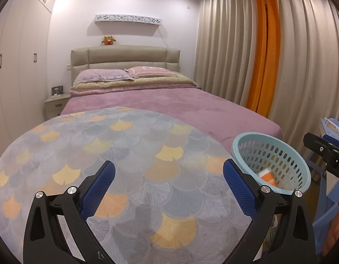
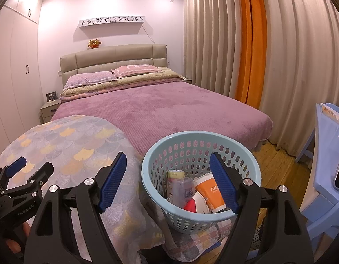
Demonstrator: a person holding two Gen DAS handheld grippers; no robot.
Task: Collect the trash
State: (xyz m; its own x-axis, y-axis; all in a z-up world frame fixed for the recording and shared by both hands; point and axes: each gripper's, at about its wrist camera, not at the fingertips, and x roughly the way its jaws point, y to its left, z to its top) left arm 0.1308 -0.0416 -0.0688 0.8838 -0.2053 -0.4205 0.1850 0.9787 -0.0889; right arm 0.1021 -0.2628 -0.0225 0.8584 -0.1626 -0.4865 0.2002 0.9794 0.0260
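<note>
Trash sits collected in the light blue basket (image 2: 169, 154): an orange cup (image 2: 210, 192), a clear plastic bottle (image 2: 183, 190), a pale can (image 2: 175, 173) behind it, and something red and white (image 2: 195, 204) at the bottom. From my right gripper (image 2: 168, 180) the basket lies straight ahead and low, its near rim running between my two spread fingers; my right finger pad (image 2: 223, 181) overlaps the basket's inside in this view, my left one (image 2: 113, 179) stands over the scale-patterned cloth (image 2: 70, 145) beside it. That gripper is wide open and holds nothing.

My left gripper (image 1: 168, 188) is spread just as wide, also with nothing in it, and hovers over the same patterned cloth (grey with yellow and orange fans). For it the basket (image 1: 253, 138) lies off to the right, just beyond the outer edge of the right finger (image 1: 239, 189), with only the orange cup (image 1: 268, 177) showing inside. Behind everything stretches the purple bed (image 2: 169, 105).
</note>
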